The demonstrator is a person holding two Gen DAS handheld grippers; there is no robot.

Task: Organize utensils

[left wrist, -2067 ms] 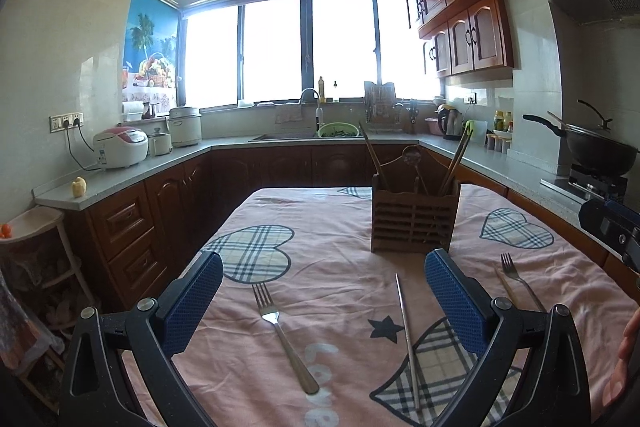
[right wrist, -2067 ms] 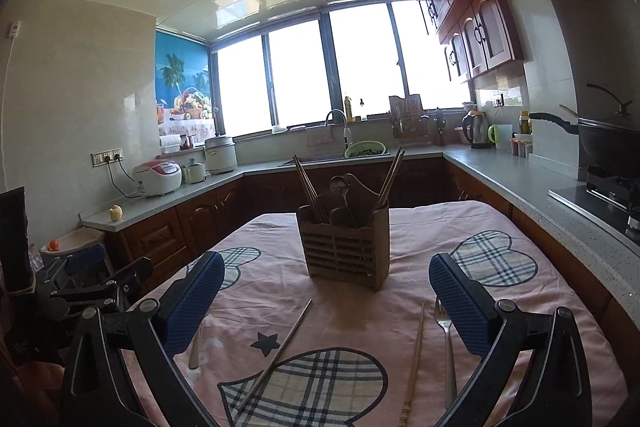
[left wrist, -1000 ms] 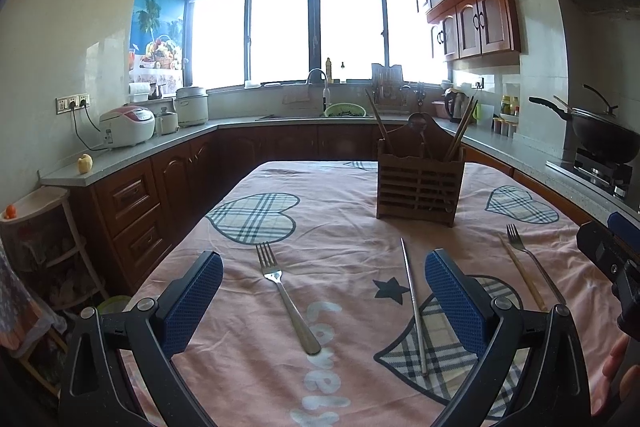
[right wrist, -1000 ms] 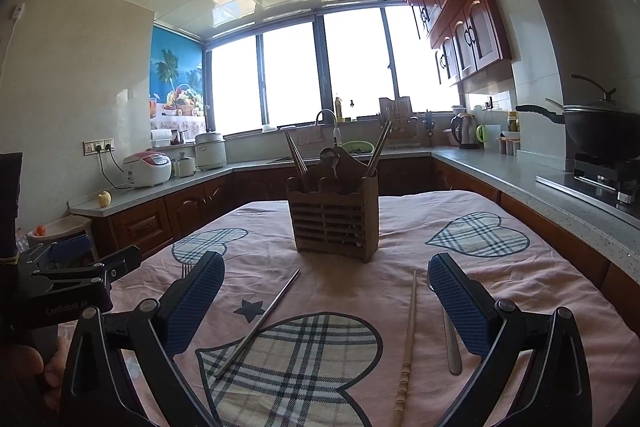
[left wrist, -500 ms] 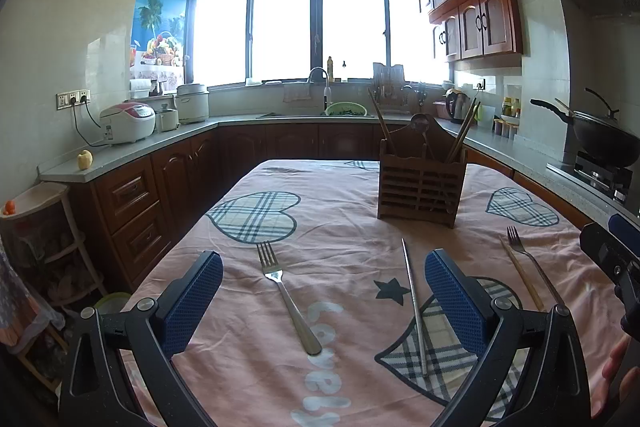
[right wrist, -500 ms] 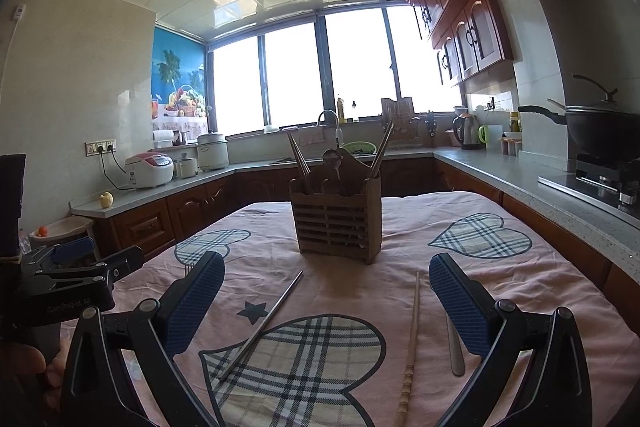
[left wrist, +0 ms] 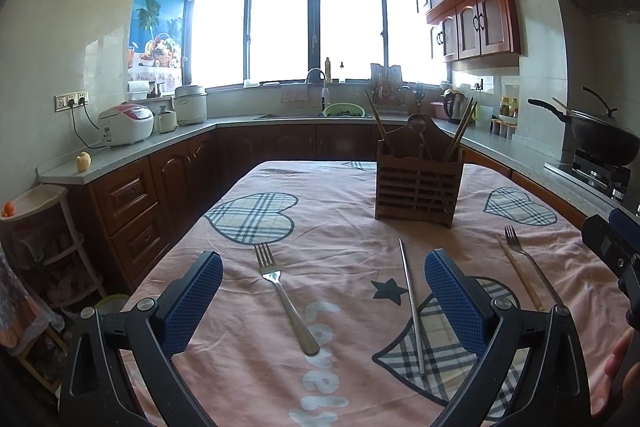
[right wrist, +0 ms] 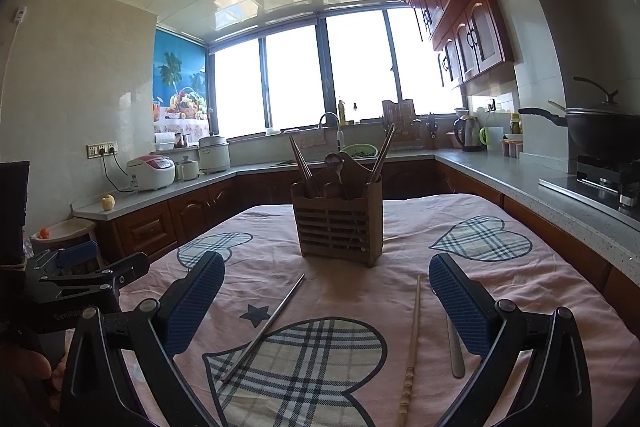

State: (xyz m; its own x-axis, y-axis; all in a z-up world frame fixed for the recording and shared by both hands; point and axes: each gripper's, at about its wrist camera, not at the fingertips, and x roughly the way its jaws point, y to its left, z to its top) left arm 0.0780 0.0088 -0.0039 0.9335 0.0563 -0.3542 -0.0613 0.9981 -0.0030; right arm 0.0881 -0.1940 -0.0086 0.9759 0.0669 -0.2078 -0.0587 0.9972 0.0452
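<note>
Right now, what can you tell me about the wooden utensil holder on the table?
The wooden utensil holder is a brown box with a slatted front and a taller shaped back panel. It stands upright on the pink tablecloth, beyond both grippers, touching neither. Dark chopsticks lean out on both sides, and a spoon-like utensil stands in the middle. The loose cutlery on the cloth lies apart from it.
</note>
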